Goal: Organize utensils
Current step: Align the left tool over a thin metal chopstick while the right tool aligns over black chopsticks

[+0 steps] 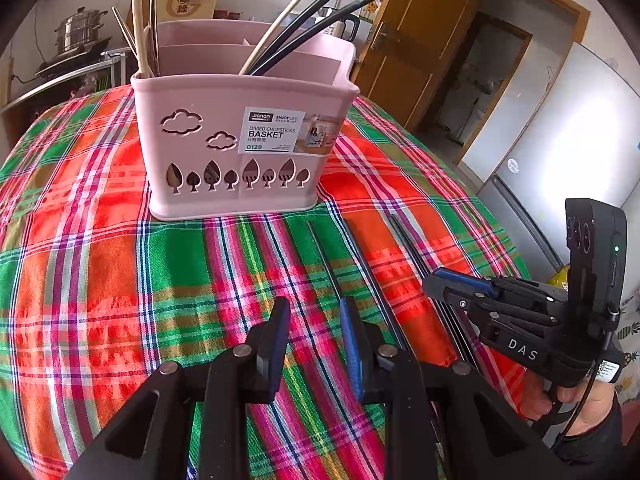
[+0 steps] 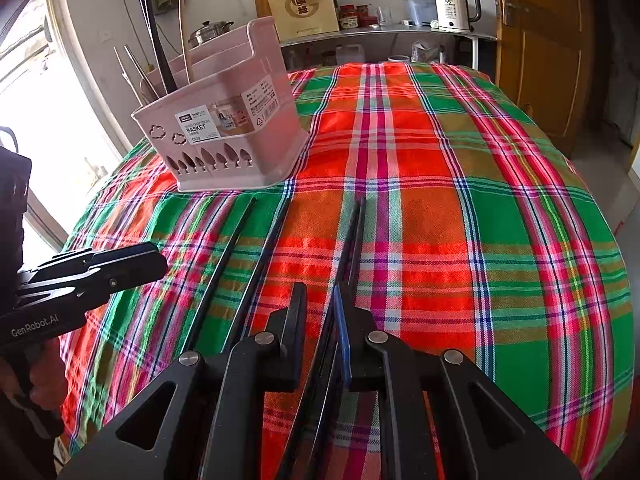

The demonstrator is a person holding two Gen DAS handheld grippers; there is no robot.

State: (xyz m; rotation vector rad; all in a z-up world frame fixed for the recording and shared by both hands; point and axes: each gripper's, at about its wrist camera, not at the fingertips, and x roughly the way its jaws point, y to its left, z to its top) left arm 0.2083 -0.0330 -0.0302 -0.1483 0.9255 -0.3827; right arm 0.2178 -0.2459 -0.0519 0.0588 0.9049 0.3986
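Observation:
A pink divided chopstick basket [image 1: 240, 148] stands on the plaid tablecloth [image 1: 100, 272] and holds wooden and dark chopsticks; it also shows in the right wrist view [image 2: 236, 136]. Several dark chopsticks lie on the cloth: one [image 1: 324, 258] ahead of my left gripper, another [image 1: 362, 256] beside it, and a pair [image 1: 416, 256] further right. My left gripper [image 1: 316, 320] is open and empty above the cloth. My right gripper [image 2: 318, 304] is open, its jaws straddling the pair of dark chopsticks [image 2: 354, 236]. Two more chopsticks [image 2: 236, 248] lie to its left.
A counter at the back holds a white kettle [image 2: 456, 6], a paper bag [image 2: 304, 4], jars and a steel pot [image 1: 80, 32]. A wooden door [image 2: 540, 48] is at the right. The table's edge drops off at the right [image 2: 616, 248].

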